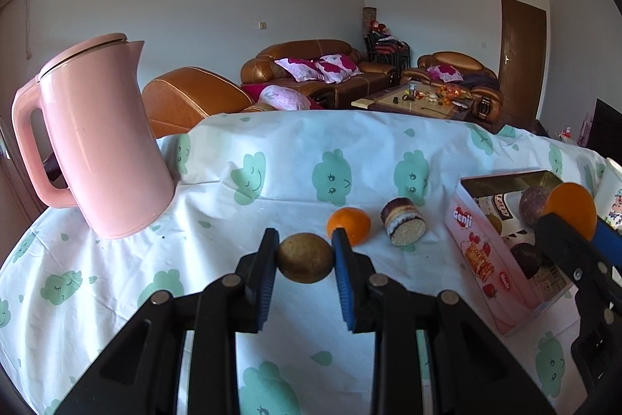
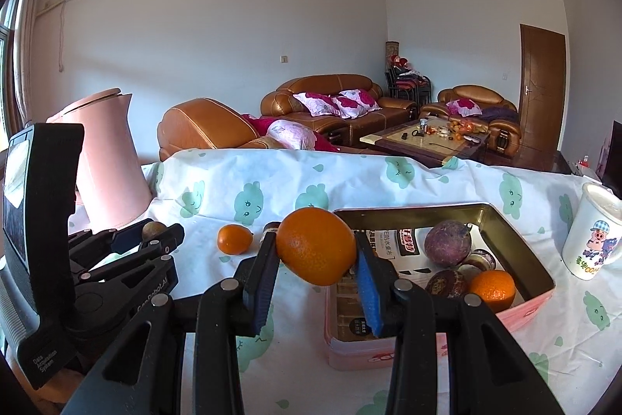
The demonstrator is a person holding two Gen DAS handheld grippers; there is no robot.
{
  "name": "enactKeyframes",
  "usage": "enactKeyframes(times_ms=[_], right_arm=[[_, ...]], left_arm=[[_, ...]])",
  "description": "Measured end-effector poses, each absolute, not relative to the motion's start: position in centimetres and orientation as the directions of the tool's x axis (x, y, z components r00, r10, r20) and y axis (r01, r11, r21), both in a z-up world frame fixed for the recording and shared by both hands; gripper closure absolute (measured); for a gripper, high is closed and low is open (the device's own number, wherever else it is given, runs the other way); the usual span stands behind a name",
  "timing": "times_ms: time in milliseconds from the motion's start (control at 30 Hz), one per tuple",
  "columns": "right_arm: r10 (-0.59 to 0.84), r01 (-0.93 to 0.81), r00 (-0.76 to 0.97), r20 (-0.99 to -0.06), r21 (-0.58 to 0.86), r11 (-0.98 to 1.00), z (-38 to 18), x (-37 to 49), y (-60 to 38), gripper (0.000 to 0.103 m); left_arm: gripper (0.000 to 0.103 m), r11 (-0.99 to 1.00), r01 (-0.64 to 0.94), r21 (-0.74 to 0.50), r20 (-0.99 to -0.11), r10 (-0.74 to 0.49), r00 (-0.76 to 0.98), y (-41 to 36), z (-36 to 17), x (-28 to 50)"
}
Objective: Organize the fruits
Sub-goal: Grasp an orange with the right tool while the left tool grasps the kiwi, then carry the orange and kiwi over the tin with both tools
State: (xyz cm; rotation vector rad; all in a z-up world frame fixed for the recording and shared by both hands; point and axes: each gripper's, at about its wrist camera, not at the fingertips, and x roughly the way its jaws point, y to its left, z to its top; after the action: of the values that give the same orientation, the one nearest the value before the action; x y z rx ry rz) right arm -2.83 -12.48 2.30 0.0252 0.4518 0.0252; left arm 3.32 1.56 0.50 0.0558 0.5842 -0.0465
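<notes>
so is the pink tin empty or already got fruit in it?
Not empty. The right wrist view shows the open pink tin holding a purple fruit, a darker one and a small orange, on printed packets.

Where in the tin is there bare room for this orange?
The tin is free at its near-left part, just beyond the right tongs holding the orange. The right side is crowded: a purple fruit, a brown one and a small orange.

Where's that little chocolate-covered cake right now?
The cake lies on its side on the tablecloth, in the left wrist view right of centre, between a loose orange and the pink tin.
</notes>
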Motion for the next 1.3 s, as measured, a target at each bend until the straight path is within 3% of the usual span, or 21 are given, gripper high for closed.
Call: enactKeyframes(times_ms=[900,1300], right_arm=[[-0.008,0.010,0.903,-0.429,0.002,1.000,2.6,-5.0,-18.2,0.063],[-0.087,0.102,0.907,-0.413,0.015,0.995,3.0,-5.7,-23.1,0.063]], left_arm=[[0.073,0.985,0.171,0.022,-0.539,-0.132,0.832,-4.9,0.5,0.8],[0.073,0.966,0.255,0.042,-0.522,-0.196,0.830,-9.6,0.9,-0.3]])
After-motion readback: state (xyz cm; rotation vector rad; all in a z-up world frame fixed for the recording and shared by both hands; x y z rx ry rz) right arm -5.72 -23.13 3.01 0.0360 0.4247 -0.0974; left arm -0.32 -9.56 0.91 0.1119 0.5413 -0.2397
